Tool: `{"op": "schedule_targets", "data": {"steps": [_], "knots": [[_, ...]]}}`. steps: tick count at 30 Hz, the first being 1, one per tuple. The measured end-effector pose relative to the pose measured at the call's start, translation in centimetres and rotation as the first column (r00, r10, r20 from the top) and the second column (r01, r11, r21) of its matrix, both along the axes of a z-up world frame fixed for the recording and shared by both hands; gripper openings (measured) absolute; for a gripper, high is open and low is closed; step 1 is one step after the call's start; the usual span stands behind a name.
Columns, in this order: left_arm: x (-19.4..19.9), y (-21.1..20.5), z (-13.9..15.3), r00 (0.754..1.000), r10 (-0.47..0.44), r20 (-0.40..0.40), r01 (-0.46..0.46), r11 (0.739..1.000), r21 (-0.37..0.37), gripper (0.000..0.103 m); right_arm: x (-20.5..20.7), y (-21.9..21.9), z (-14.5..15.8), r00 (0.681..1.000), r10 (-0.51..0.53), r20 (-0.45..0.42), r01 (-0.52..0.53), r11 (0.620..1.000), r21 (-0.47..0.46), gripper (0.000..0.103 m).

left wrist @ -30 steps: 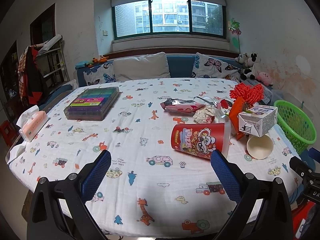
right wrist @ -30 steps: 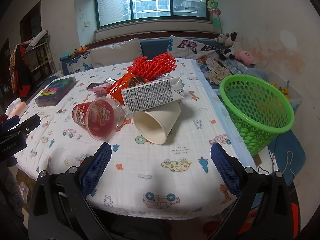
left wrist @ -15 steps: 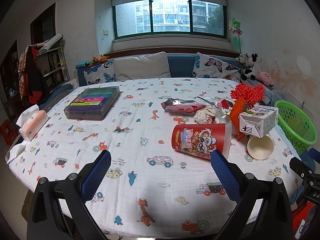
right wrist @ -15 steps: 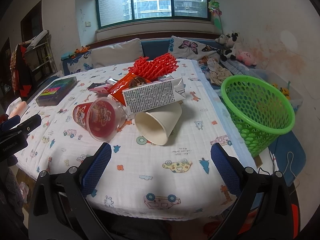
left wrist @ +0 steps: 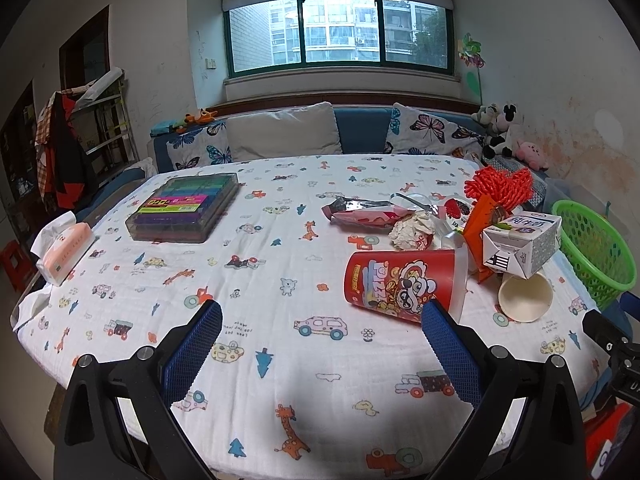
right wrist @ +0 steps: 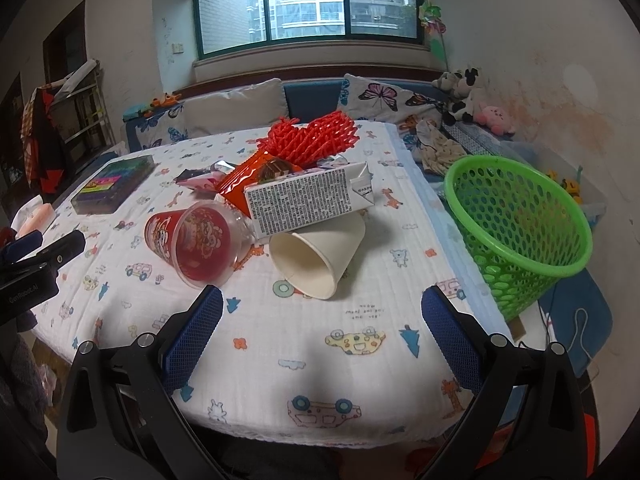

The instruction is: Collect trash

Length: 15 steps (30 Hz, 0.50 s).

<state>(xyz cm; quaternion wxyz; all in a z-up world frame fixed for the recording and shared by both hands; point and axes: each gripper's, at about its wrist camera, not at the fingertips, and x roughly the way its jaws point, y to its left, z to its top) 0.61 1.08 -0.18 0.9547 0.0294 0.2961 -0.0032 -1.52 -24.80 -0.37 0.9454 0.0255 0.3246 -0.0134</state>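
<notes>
I have both grippers held just off the near edge of the desk, both spread wide and empty. The trash sits in a heap toward the right edge, and the green basket stands off that edge, beside the desk and tilted slightly toward the heap.

The relation I care about: the white cup lies straight ahead of my right gripper, nearly centred between its fingers, on its side with the mouth facing me and its long axis running away toward the far right. The carton rests across the top of it, long axis crosswise, one end propped against the red cup, which lies on its side with the mouth toward the near edge. Behind these are an orange wrapper and red foam netting.

From my left gripper the red cup is ahead and to the right, its right finger just short of the rim; the white cup is farther right again. I judge the right gripper nearer to both the white cup and the basket, so it should go first, though lifting the cup may tip the carton.

Writing: the red cup reads "PIZZA" in the left view; the carton carries dense print and a barcode too small to read; the left gripper's body, seen at the edge of the right view, reads "GenRobot.AI".
</notes>
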Motion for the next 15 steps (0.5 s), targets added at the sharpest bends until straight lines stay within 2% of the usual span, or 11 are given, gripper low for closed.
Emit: {"op": "schedule_targets", "data": {"steps": [15], "knots": [[2.1,-0.2,-0.3,0.999,-0.006,-0.042,0.006,1.0,0.006,0.097,2.8,-1.0,1.3,1.0,0.022,0.009,-0.023,0.999,0.022,0.099]]}}
